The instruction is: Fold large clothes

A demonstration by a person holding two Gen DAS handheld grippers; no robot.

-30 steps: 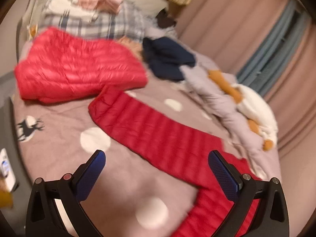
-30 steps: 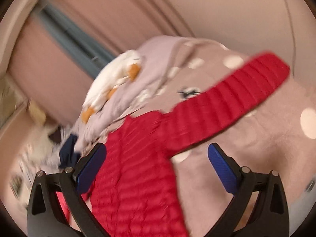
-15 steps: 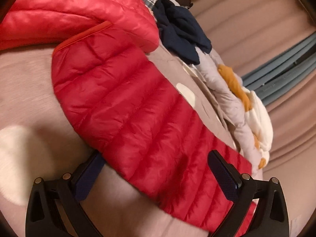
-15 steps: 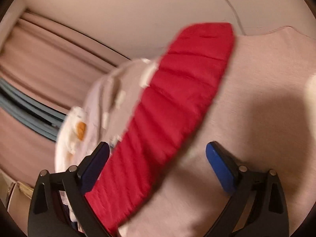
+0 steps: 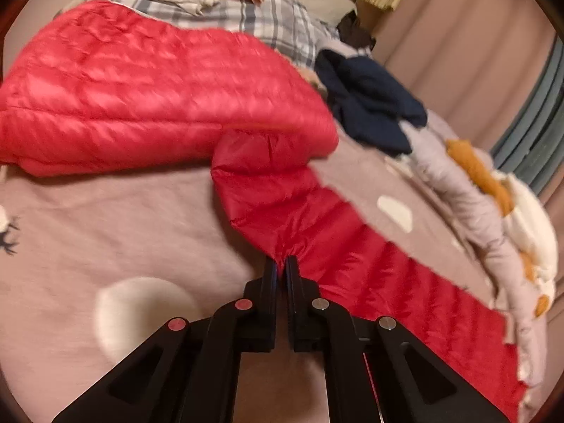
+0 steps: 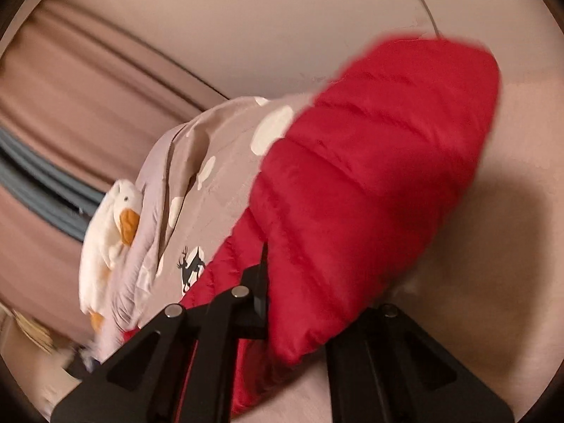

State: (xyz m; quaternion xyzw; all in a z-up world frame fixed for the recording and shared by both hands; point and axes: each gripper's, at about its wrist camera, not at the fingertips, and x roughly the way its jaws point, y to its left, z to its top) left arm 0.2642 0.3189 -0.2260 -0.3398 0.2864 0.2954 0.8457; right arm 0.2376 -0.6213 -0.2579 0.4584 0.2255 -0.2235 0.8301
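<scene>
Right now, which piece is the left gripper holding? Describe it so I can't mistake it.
On the pink spotted bedspread, find the red quilted puffer jacket. Its long sleeve runs out from under the jacket's folded body, and the left gripper pinches its edge. The dark navy garment beside it is unquilted.

One red jacket [image 5: 158, 84], two tongs [image 5: 281, 264].

Light: warm, dim indoor light gives both views a pinkish cast.
Glare: soft sheen on the quilted ridges of the red down jacket [image 5: 148, 81], nothing blown out.
Shadows: a broad soft shadow lies on the bed cover [image 6: 511, 246] right of the raised red sleeve [image 6: 370, 183].
Blur: motion smear in both views; the goose plush [image 6: 105, 239] is soft.
Distortion: fisheye bending, dark vignette in the corners.
</scene>
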